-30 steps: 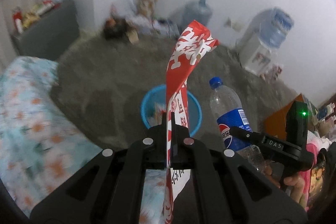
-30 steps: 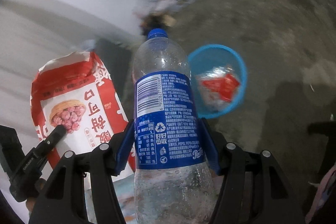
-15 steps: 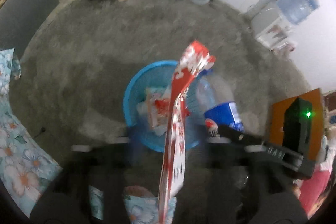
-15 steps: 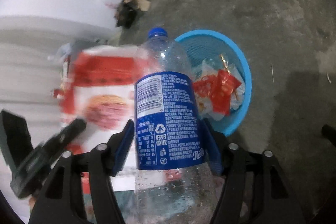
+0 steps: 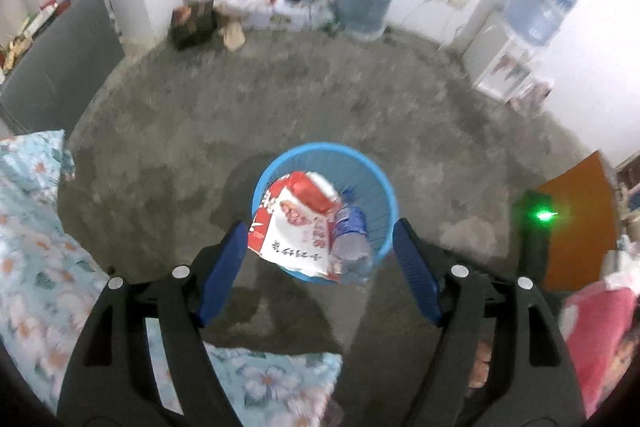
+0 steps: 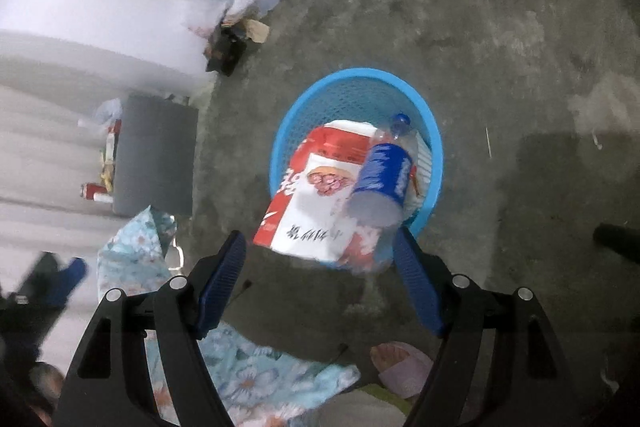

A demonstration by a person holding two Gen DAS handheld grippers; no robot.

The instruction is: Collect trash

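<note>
Above the blue mesh basket [image 5: 383, 183]: both grippers, left [image 5: 320, 269] and right [image 6: 318, 277], spread empty; snack bag [image 6: 316, 195] and Pepsi bottle [image 6: 384, 175] dropping in as trash.

left tongs [image 5: 318, 259]: spread wide, empty | right tongs [image 6: 320, 267]: spread wide, empty

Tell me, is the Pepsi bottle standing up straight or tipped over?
Tipped over. The Pepsi bottle slants over the blue basket, cap pointing in, base poking past the rim, beside the red snack bag. Neither gripper holds it.
</note>
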